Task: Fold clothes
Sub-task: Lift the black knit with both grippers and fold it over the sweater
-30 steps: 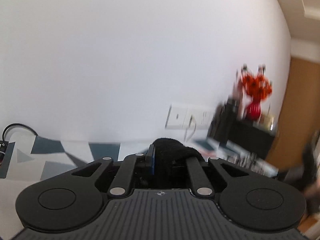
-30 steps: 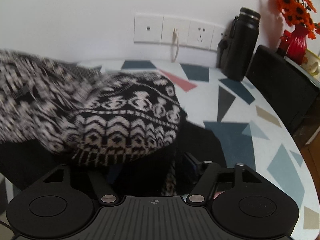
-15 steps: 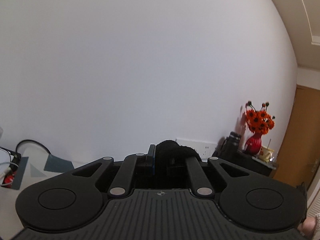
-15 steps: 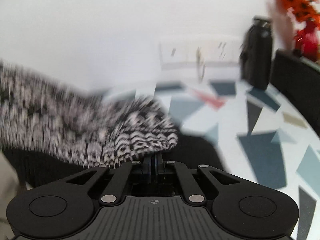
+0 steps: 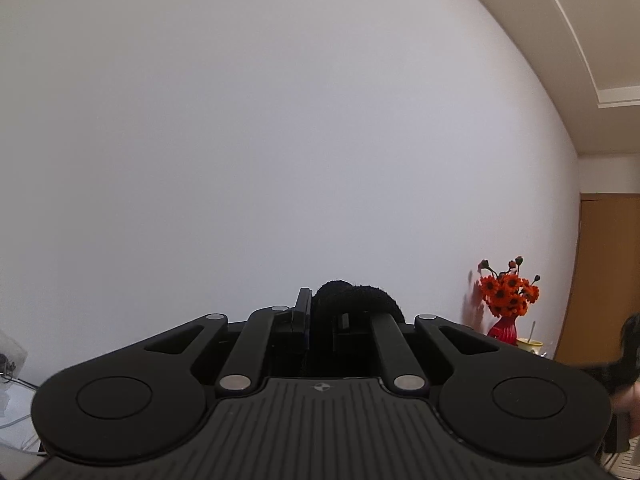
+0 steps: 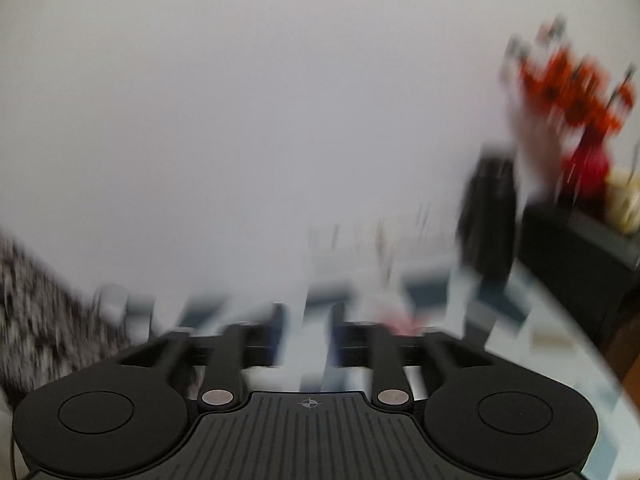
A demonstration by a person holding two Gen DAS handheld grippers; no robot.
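The left gripper (image 5: 320, 312) points at a plain white wall (image 5: 280, 140), its jaws clamped on a bunched fold of black knit garment (image 5: 356, 298). The right gripper (image 6: 306, 320) stands parted and empty above the blurred patterned tabletop (image 6: 540, 320), with the black-and-white patterned knit (image 6: 36, 312) off to its left.

Motion blur smears the black-and-white patterned knit garment (image 6: 44, 312), cut off at the left edge, and the orange flowers in a red vase (image 6: 576, 96).

A plain white wall (image 5: 280, 140) fills the space ahead of the jaws. Off to their right stand orange flowers (image 5: 508, 294) in a red vase (image 5: 503, 326), with a wooden door (image 5: 608, 272) beyond and ceiling moulding (image 5: 568, 36) overhead.
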